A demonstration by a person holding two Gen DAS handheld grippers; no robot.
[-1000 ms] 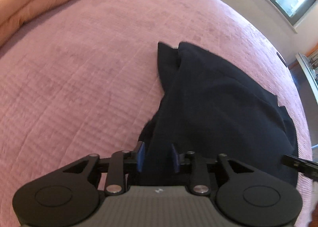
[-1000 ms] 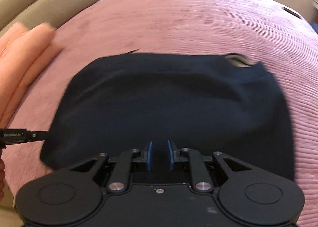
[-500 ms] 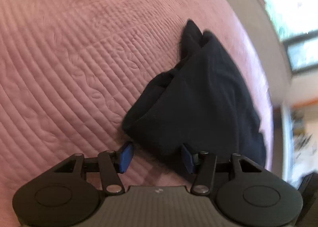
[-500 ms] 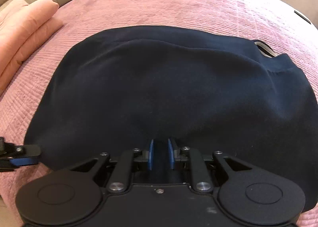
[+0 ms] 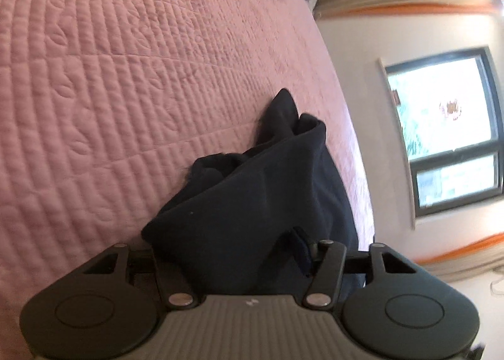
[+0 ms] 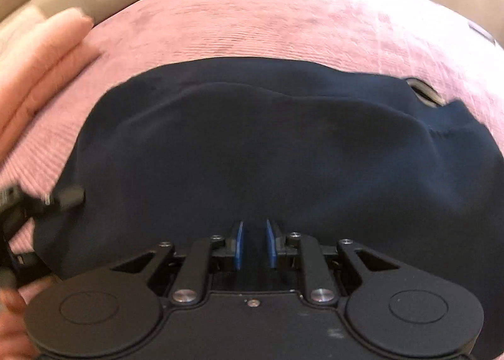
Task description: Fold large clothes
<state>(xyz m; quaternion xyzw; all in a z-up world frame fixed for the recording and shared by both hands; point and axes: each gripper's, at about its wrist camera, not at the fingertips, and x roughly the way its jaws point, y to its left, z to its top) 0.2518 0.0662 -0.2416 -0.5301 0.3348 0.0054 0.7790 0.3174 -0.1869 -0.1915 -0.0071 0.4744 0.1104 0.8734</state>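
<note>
Navy garment [image 6: 267,145] now laid lower on pink quilt [image 5: 132,82], folded. Left gripper [image 5: 226,253] rolled since earlier, jaws closing around bunched corner. Right gripper [image 6: 253,243] kept clenched on hem.

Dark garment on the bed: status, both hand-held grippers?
Left hand-held gripper closing, fold bunched between jaws. Right hand-held gripper clamped on near edge. Dark garment folded over on pink quilt. Nothing obstructing.
</note>
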